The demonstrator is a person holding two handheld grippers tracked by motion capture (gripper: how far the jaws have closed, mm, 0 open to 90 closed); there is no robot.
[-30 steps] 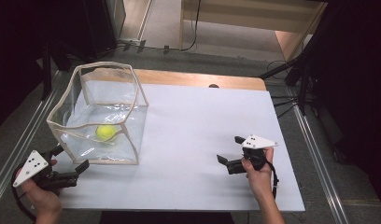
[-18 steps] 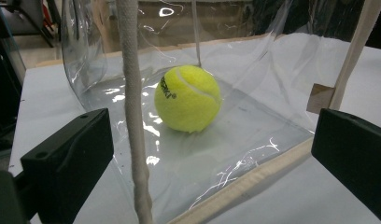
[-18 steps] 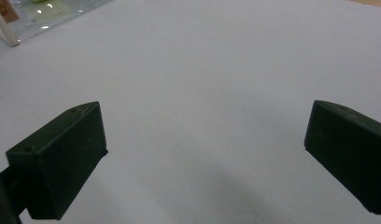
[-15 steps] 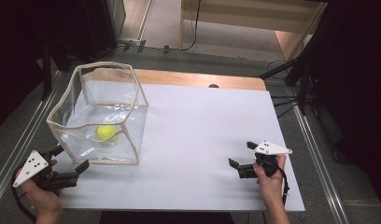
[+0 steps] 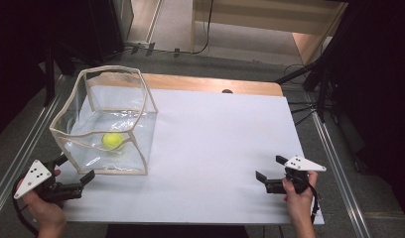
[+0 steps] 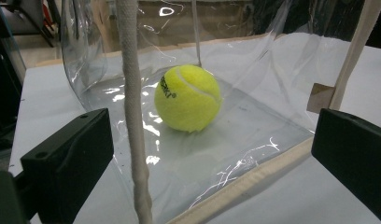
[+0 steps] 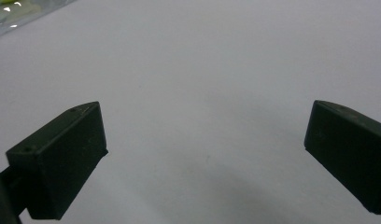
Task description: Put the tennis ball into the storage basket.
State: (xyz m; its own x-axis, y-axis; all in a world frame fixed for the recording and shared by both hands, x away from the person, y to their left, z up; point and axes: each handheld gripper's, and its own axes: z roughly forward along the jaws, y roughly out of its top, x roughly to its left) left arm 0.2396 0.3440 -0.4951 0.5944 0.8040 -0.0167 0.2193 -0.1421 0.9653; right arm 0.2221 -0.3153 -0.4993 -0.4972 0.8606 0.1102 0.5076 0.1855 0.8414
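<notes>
The left gripper (image 5: 74,171), jaws spread and empty, sits at the lower left of the high view just beside the clear bag (image 5: 141,106), where the tennis ball (image 5: 112,141) lies on the bag's floor. The right gripper (image 5: 271,173), also spread wide, hovers at lower right over the bare white table (image 5: 215,134), well apart from the bag; grey floor and dark stands surround the table.

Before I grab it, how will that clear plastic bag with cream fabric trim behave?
The clear plastic bag with cream fabric trim looks floppy: its walls wrinkle and bow. It probably sags when lifted. The yellow tennis ball inside would likely roll.
</notes>
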